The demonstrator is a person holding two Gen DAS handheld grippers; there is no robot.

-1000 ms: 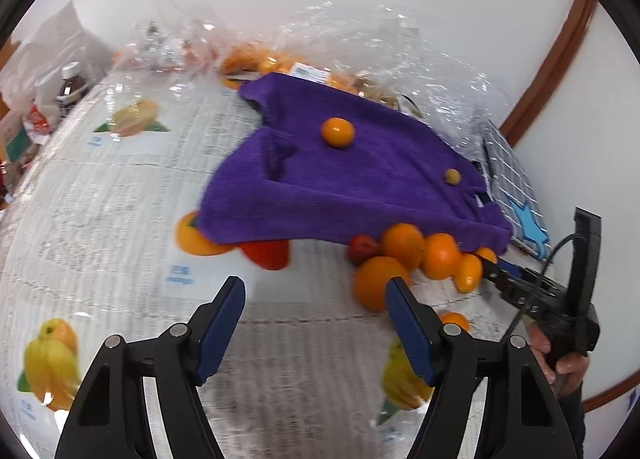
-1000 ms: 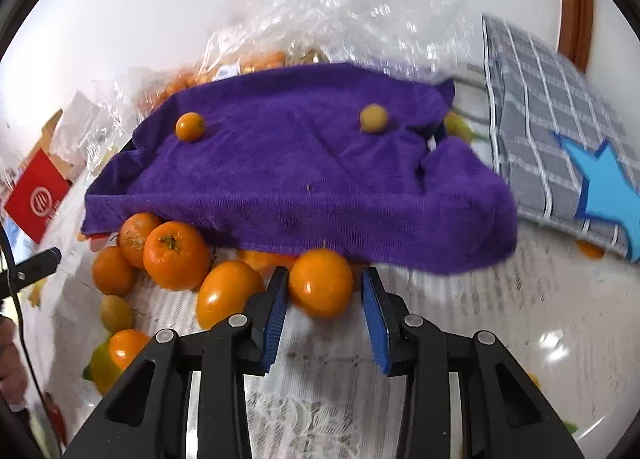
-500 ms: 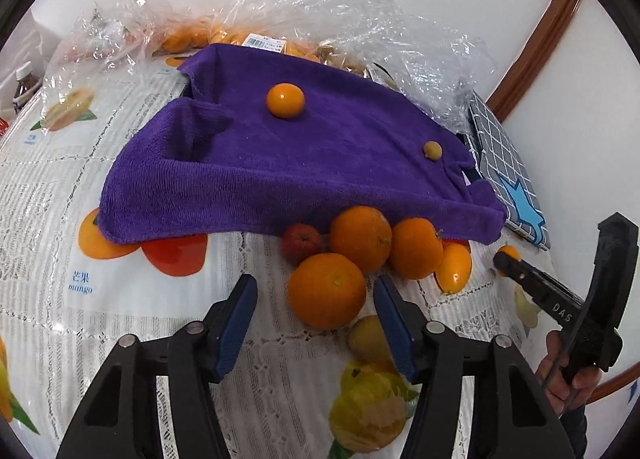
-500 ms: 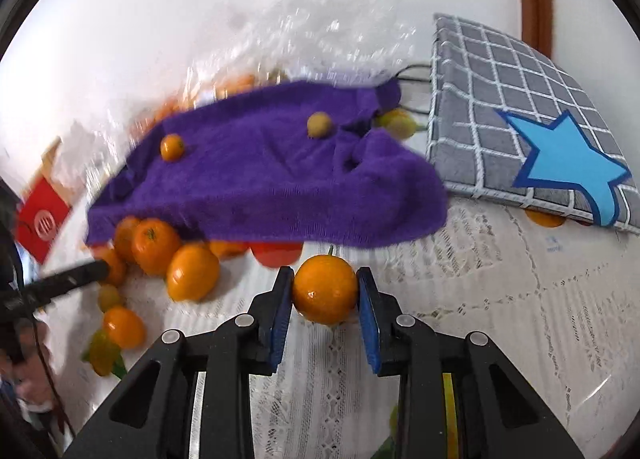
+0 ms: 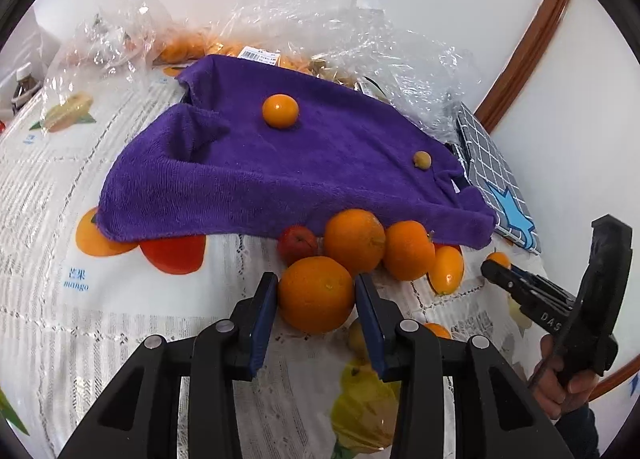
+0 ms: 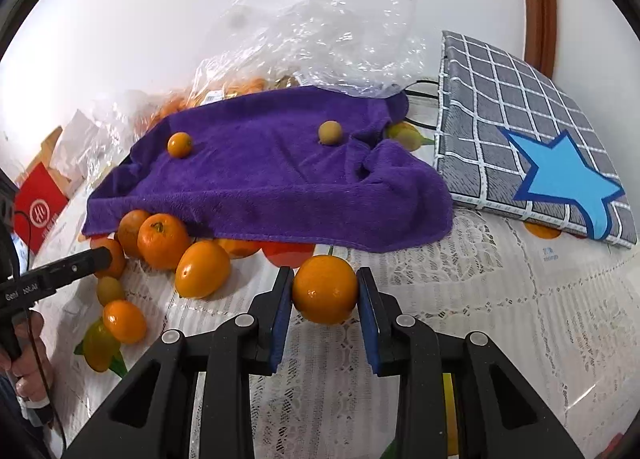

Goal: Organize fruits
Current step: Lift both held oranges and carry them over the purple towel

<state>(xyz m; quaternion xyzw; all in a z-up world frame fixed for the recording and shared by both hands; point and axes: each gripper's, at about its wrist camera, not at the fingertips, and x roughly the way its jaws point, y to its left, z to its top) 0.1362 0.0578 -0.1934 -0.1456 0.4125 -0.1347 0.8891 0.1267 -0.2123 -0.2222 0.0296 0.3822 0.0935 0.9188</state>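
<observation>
My left gripper [image 5: 316, 301] was closing around a large orange [image 5: 316, 294], my right gripper [image 6: 325, 299] clamped a tangerine [image 6: 325, 289]; squeezing gently seemed wise.

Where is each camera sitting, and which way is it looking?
Left wrist view: on the left gripper, looking down at its orange, jaws closing; the other hand shows.
Right wrist view: on the right gripper, jaws shut on a smaller orange; a hand shows at left.
Both see the purple towel and star cushion.
</observation>
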